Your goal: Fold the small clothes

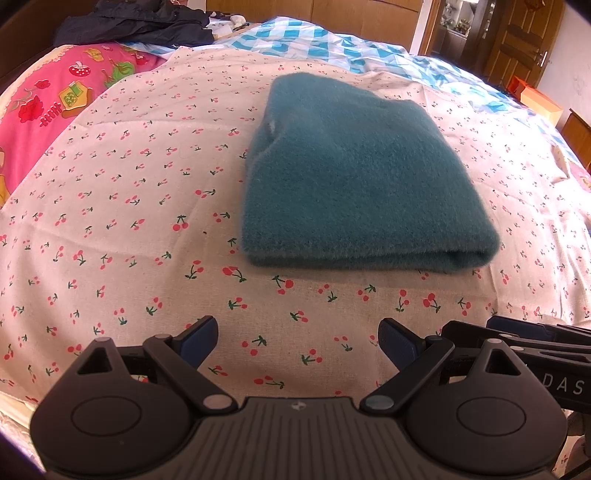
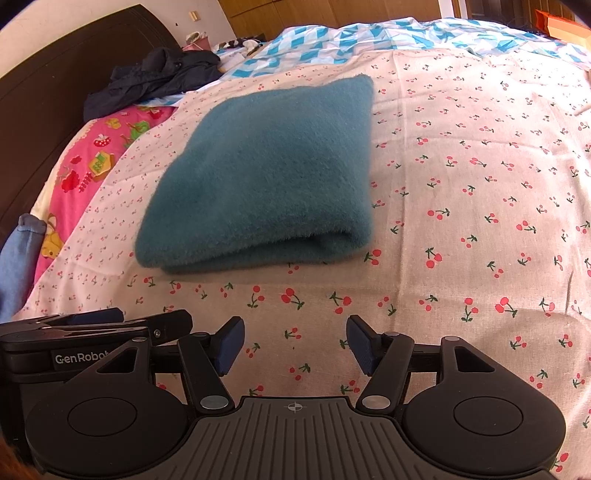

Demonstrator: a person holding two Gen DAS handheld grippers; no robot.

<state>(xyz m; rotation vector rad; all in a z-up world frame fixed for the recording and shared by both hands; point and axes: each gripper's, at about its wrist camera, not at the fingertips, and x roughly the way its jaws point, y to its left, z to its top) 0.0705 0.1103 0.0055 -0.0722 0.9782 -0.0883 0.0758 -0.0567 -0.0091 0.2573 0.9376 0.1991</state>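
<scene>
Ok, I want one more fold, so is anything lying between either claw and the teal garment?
Nothing visible. Only bare cherry-print sheet separates the open left claw and open right claw from the folded teal garment.

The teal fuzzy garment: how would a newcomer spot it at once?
Start at the bed, on the cream cherry-print sheet. The teal fuzzy garment lies folded at its middle, rounded fold nearest the cameras. It is the only plain, fluffy piece; the dark jacket lies crumpled by the headboard.
</scene>
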